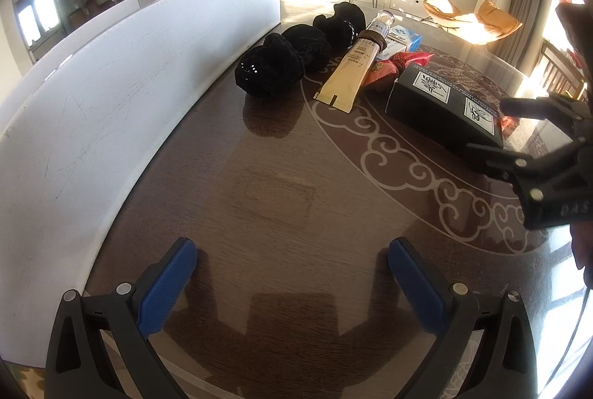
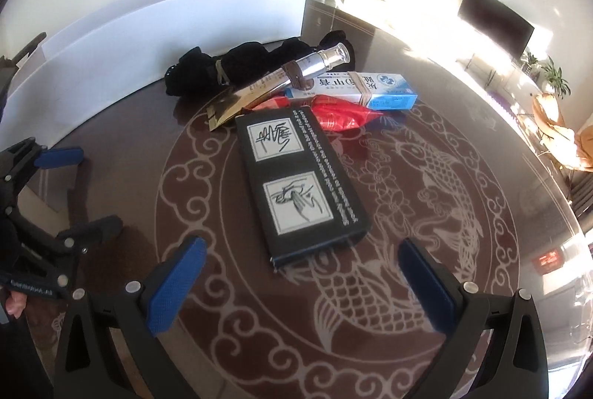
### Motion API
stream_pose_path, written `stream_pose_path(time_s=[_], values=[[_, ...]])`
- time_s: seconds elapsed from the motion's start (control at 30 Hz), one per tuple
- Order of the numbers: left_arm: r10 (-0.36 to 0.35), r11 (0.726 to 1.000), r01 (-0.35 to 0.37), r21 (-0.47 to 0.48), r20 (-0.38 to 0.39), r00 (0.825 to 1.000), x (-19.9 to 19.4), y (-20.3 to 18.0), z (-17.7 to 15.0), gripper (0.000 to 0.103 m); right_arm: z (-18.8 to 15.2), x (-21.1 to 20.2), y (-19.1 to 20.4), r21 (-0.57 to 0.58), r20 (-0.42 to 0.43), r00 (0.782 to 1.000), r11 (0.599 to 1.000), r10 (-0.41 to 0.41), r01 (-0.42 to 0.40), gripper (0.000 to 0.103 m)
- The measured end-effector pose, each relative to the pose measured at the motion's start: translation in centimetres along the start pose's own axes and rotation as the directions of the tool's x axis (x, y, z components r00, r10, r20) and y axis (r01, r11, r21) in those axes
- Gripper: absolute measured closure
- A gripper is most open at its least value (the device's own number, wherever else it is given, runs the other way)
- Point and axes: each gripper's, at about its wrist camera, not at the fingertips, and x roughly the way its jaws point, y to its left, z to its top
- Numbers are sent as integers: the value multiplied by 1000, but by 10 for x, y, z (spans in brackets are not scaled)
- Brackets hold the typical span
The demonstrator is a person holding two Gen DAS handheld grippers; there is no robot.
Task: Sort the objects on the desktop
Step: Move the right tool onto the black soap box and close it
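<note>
Table [image 2: 500, 250]: I am looking at a dark brown glossy top with a pale fish-and-scroll pattern; it is carrying everything listed below.
White board [image 1: 92, 110]: I am seeing it standing upright along the far left edge of the table, curving behind the objects.
Black box [image 2: 300, 184]: it is lying flat near the table's middle, two white squares with brush-like marks facing up; its near end is pointing between my right gripper's fingers without touching them.
Black cloth bundles [image 1: 292, 58]: they are sitting in a row just in front of the white board, touching one another.
Blue-and-white carton [image 2: 355, 89]: it is lying on its side behind the black box, beside the cloth bundles.
Gold tube [image 1: 352, 73]: it is lying tilted, its silver cap end resting over the carton, its flat crimped end pointing towards the table's near side.
Red packet [image 2: 341, 113]: it is lying crumpled between the black box and the carton, touching both as far as I can tell.
Left gripper [image 1: 292, 273]: I am holding it low over bare table beside the white board, blue-padded fingers wide apart, nothing between them.
Right gripper [image 2: 302, 273]: I am holding it just short of the black box, fingers spread wide, gripping nothing.
</note>
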Motion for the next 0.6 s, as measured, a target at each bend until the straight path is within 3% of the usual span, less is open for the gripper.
stream_pose_path(time_s=[0.23,0.3,0.33,0.37,0.47,0.6], values=[[0,1000,0,-1,0,1000,0,0,0,0,39,37,-6,48,-43,999,999,21,-19,0],[0,1000,0,-1,0,1000,0,0,0,0,41,37,-5,50,-26,998,997,56,-55,12],[0,1000,0,-1,0,1000,0,0,0,0,41,37,-6,60,-23,996,994,90,-89,30],[1,1000,-1,-1,0,1000,0,0,0,0,41,38,-6,72,-31,993,991,113,-111,36],[1,1000,-1,-1,0,1000,0,0,0,0,35,32,-3,79,-18,992,990,123,-121,42],[2,1000,-2,-1,0,1000,0,1,1,0,13,16,-1,102,-18,996,991,85,-82,43]])
